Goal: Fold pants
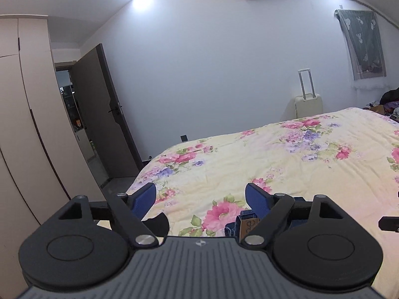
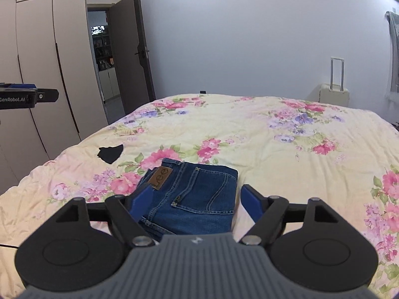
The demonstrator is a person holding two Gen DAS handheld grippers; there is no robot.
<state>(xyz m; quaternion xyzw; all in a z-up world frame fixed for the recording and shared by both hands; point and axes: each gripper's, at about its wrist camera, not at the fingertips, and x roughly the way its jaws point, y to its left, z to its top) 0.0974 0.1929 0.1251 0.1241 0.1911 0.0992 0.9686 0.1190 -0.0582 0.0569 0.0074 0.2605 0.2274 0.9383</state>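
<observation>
Left wrist view: the left gripper (image 1: pixel 200 198) hangs with fingers wide and empty over the floral quilted bed (image 1: pixel 299 154); only a corner of the folded blue denim pants (image 1: pixel 245 218) shows.

Right wrist view: the right gripper (image 2: pixel 193 199), fingers wide and empty, hovers over the pants (image 2: pixel 199 194), which lie folded on the bed's near edge. They look thick, limp and heavy; the stacked edges seem the best hold. The near end is hidden.

Both wrist cams look forward, tilted slightly down, from above near edge of bed (image 1: pixel 286 154). Left view sits left of right view. Shared: bed (image 2: pixel 249 129), door (image 1: pixel 99 104), suitcase (image 2: pixel 334 92).

Bright ceiling strips, fisheye-bent edges
</observation>
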